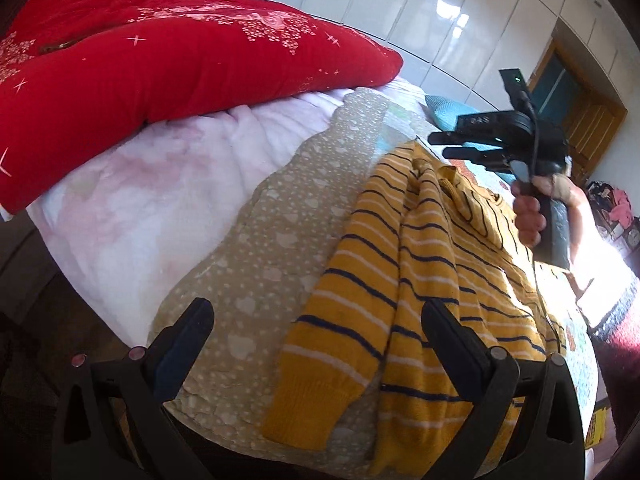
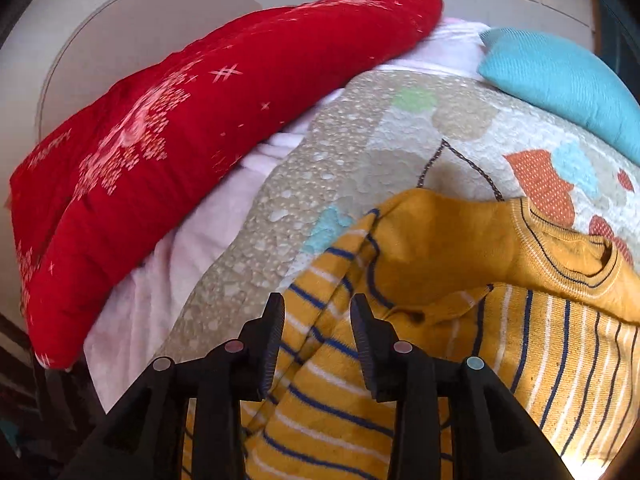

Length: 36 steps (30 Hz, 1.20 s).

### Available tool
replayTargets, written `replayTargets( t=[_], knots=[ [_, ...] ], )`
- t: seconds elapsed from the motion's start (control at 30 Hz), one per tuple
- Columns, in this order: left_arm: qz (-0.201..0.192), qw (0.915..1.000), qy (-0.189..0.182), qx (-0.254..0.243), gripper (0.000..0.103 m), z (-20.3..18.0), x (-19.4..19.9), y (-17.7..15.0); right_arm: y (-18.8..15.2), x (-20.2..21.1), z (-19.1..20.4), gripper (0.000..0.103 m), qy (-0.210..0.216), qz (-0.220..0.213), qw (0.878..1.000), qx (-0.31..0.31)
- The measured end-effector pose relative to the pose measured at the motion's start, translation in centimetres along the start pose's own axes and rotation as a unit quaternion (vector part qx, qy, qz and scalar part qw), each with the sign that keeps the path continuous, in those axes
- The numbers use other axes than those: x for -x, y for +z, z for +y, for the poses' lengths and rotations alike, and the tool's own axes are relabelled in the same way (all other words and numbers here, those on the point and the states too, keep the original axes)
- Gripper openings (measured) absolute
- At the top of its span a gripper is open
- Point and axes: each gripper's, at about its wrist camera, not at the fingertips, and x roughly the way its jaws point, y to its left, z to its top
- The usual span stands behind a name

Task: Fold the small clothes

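Note:
A small yellow sweater (image 1: 400,280) with navy and white stripes lies on the patterned bedspread (image 1: 260,240), one sleeve folded over its body. My left gripper (image 1: 316,316) is open wide just above the sweater's cuff end, one finger over the bedspread and the other over the knit. A hand (image 1: 532,216) holds my right gripper (image 1: 440,146) above the sweater's collar end. In the right wrist view the right gripper (image 2: 318,300) is open a little over the folded sleeve of the sweater (image 2: 540,360); its pads press on nothing.
A thick red quilt (image 1: 160,60) lies piled on a pink blanket (image 1: 140,200) along the far side of the bed. A blue pillow (image 2: 560,80) sits beyond the collar. White wardrobe doors (image 1: 440,20) stand behind. The bed's edge drops off below the left gripper.

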Motion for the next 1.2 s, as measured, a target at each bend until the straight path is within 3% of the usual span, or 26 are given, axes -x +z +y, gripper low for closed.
replayTargets(
  t=[0.1,0.2,0.27,0.4,0.47,0.63,0.7,0.77,0.97,1.1,1.2],
  knots=[
    [-0.005,0.9998,0.007,0.020,0.103,1.4,0.5,0.2,-1.1,1.2,0.8,0.038,-0.030,-0.011,0.999,0.028],
    [-0.013,0.9994,0.007,0.032,0.103,2.3,1.2,0.2,-1.3,1.9,-1.2,0.038,-0.086,-0.045,0.995,-0.009],
    [-0.016,0.9992,0.008,0.036,0.103,2.7,1.3,0.2,-1.4,1.2,-2.9,0.038,-0.118,-0.039,0.991,-0.040],
    [-0.010,0.9986,0.011,0.051,0.103,3.8,1.0,0.3,-1.2,-3.1,-5.6,0.038,-0.069,0.024,0.993,-0.097],
    [-0.010,0.9979,0.015,0.062,0.103,4.5,1.2,0.3,-0.7,-5.0,-6.0,0.041,-0.052,0.035,0.992,-0.111],
    [-0.022,0.9956,0.042,0.080,0.103,6.5,2.2,0.2,1.3,-5.8,-2.6,0.045,-0.072,0.010,0.997,-0.029],
    [-0.024,0.9944,0.050,0.090,0.103,7.4,2.4,0.1,0.8,-4.6,-0.5,0.045,-0.052,0.005,0.999,-0.006],
    [-0.026,0.9930,0.054,0.102,0.103,8.2,2.5,0.0,-0.8,-3.0,1.6,0.045,0.000,0.015,1.000,0.002],
    [-0.030,0.9913,0.058,0.114,0.103,9.4,2.7,-0.5,-10.8,0.4,7.7,0.046,0.132,0.084,0.986,0.050],
    [-0.031,0.9911,0.056,0.117,0.103,9.5,2.8,-0.6,-16.3,1.4,9.5,0.046,0.178,0.126,0.975,0.051],
    [-0.034,0.9905,0.053,0.122,0.103,9.8,2.9,-0.7,-18.3,1.6,10.1,0.047,0.165,0.131,0.976,0.051]
  ],
)
